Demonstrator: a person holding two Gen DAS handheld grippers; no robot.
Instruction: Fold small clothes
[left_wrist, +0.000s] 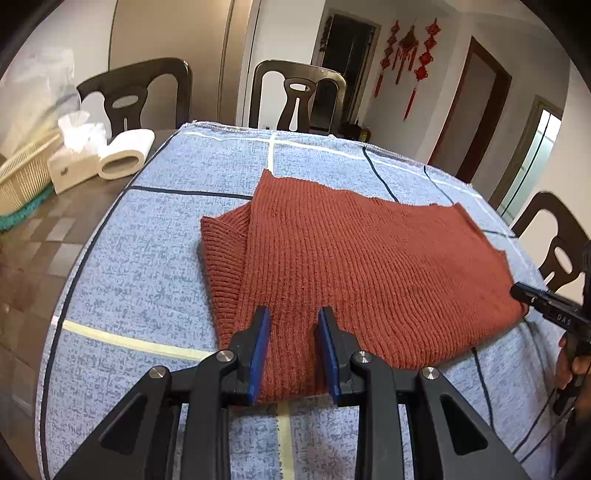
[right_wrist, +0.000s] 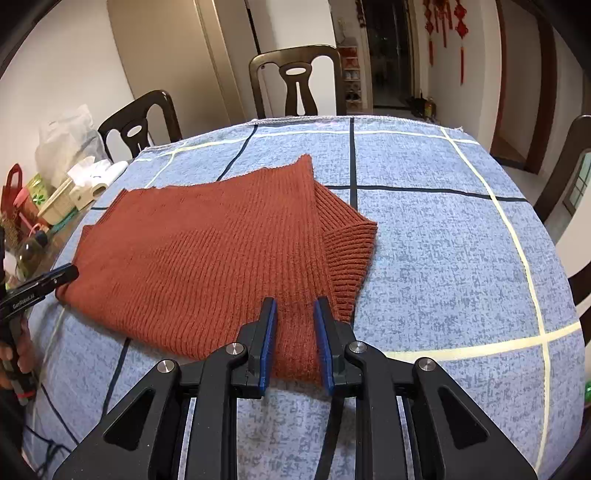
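Angling steeply downward, the left gripper (left_wrist: 292, 314) and right gripper (right_wrist: 294, 305) each hold the near edge of the rust knit garment (left_wrist: 354, 258) between narrow jaws, on the blue-clothed tabletop (left_wrist: 147, 236).

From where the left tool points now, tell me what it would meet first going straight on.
Most likely the rust-red knit sweater: the left tool already straddles its near edge, angled down toward the blue cloth-covered table. Depth is hard to judge.

The rust-red sweater (left_wrist: 369, 266) is coarse ribbed knit – matt. Beneath it, the blue tablecloth (right_wrist: 443, 258) looks woven, mottled. The chair (left_wrist: 295, 96) is glossy.
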